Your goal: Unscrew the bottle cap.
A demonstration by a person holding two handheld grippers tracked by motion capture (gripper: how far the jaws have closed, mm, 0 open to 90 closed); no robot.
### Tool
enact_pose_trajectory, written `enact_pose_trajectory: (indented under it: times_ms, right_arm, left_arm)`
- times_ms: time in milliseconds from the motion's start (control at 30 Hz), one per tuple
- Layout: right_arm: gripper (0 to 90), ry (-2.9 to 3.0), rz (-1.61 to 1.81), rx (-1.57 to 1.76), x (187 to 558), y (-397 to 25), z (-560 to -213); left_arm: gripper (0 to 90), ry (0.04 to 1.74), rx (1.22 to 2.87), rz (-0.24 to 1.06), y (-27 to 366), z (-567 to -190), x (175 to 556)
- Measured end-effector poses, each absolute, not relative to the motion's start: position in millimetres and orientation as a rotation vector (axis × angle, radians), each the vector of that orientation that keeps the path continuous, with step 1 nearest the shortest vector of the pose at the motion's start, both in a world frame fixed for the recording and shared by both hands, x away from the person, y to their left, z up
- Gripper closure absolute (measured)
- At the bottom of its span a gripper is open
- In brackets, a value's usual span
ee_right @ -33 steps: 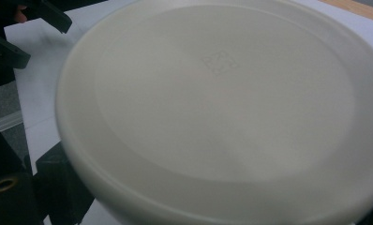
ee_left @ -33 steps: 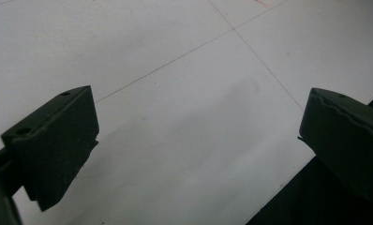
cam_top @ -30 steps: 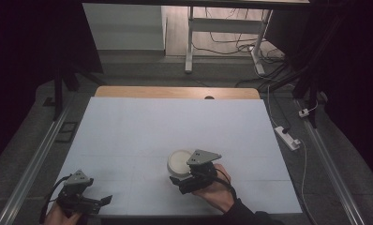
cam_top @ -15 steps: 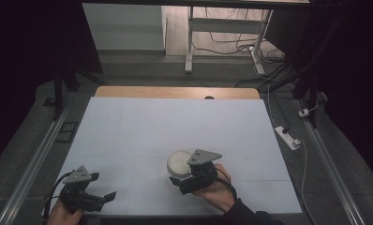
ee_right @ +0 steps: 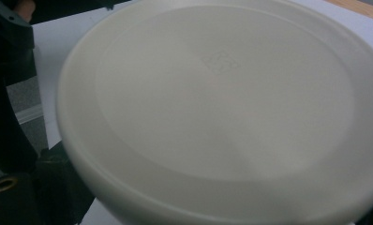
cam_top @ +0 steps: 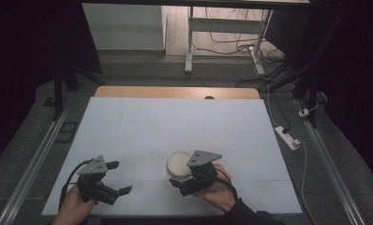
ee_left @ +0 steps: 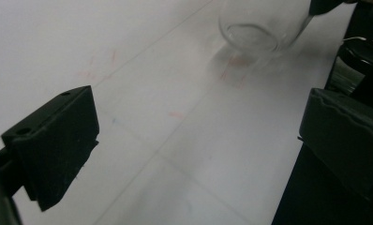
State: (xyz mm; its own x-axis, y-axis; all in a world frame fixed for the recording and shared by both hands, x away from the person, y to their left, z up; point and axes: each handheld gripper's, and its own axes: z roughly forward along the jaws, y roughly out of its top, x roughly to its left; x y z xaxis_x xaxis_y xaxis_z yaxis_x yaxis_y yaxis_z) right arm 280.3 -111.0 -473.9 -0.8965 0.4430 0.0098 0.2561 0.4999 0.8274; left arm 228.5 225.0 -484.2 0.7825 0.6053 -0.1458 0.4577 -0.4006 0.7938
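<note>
The right gripper (cam_top: 187,180) is sitting at the near middle of the white surface (cam_top: 175,122), pressed up against a round container with a white lid (cam_top: 180,163). In the right gripper view that lid (ee_right: 222,108) is looming very close, with one black jaw beside its rim at the lower left; the other jaw is hidden, so whether the gripper is clamped on the container or merely standing around it is something I cannot tell. In the left gripper view the container's clear lower body (ee_left: 259,26) is appearing to hang just above the surface, with a shadow beneath it, which suggests it is being lifted or tilted, though contact with the surface cannot be ruled out.

The left gripper (cam_top: 116,178) is hovering well apart from the container, near the front left of the surface, its jaws standing wide apart with nothing between them.

Judging by this, the work is looking early: the container is reached and perhaps grasped, but the lid is on it and the left gripper is not yet engaged. What is left is probably bringing that gripper across to steady the body or take the lid
</note>
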Motion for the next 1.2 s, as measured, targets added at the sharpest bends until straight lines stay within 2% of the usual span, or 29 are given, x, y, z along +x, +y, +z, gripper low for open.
enact_pose_trajectory:
  times_ms: [100, 433, 733, 867, 1200]
  right_arm:
    - [5.8, 2.540, 1.354, 0.592, 279.5, -111.0, -473.3]
    - [5.8, 2.558, 1.374, 0.560, 277.2, -109.6, -472.7]
    - [5.8, 2.578, 1.372, 0.530, 276.2, -107.6, -473.7]
    - [5.8, 2.598, 1.365, 0.504, 274.9, -106.1, -474.6]
    - [5.8, 2.646, 1.397, 0.428, 271.5, -103.6, -474.5]
  left_arm:
    - [0.3, 0.759, 2.083, 0.177, 215.4, -476.1, 236.9]
    - [0.0, 0.598, 2.128, 0.216, 184.1, -457.3, 256.9]
    - [0.0, 0.410, 2.144, 0.133, 156.1, -446.7, 278.0]
    - [0.0, 0.263, 2.150, 0.038, 140.3, -439.7, 291.7]
    - [1.9, -0.025, 2.201, -0.068, 106.0, -432.2, 299.8]
